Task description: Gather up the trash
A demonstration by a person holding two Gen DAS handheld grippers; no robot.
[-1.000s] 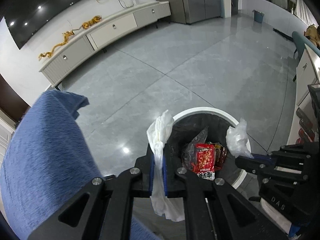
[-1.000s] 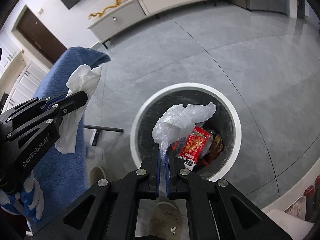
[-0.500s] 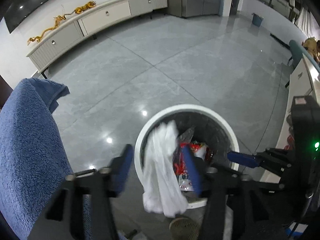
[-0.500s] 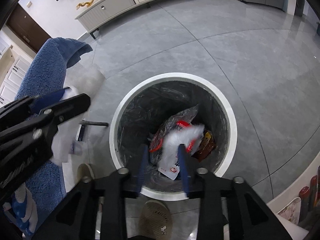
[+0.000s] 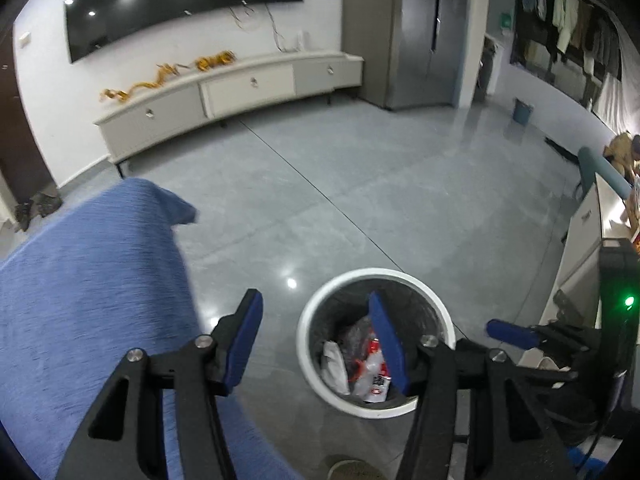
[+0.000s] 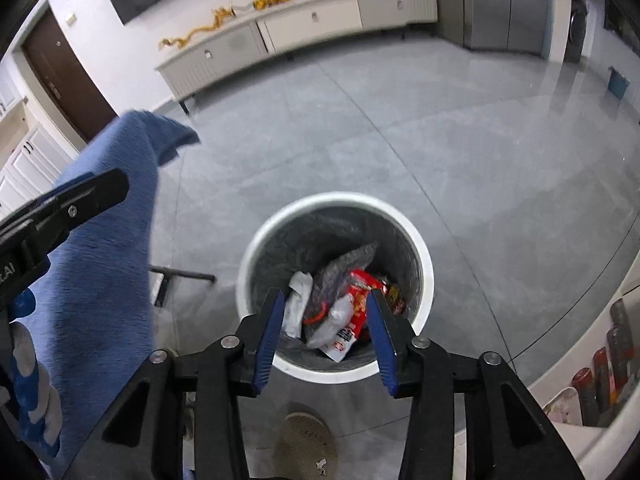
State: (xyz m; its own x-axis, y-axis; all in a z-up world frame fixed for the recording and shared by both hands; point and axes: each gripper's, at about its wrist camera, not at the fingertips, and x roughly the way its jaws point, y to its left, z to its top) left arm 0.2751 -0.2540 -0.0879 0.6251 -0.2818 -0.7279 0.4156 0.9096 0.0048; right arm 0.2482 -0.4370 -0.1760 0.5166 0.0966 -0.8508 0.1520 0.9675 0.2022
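Tissue (image 6: 298, 300) binned below right gripper (image 6: 326, 320).

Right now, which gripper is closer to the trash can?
Right. The right gripper hangs straight above the trash can, empty jaws opening. The left gripper sits off to its side, partly over blue cloth, also opening.

Trash (image 6: 340, 312) inside the bin (image 6: 426, 264), blanket (image 6: 104, 264) to its left.

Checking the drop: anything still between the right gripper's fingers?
Nothing: the right gripper is opening on air over the trash bin; right wrist view.
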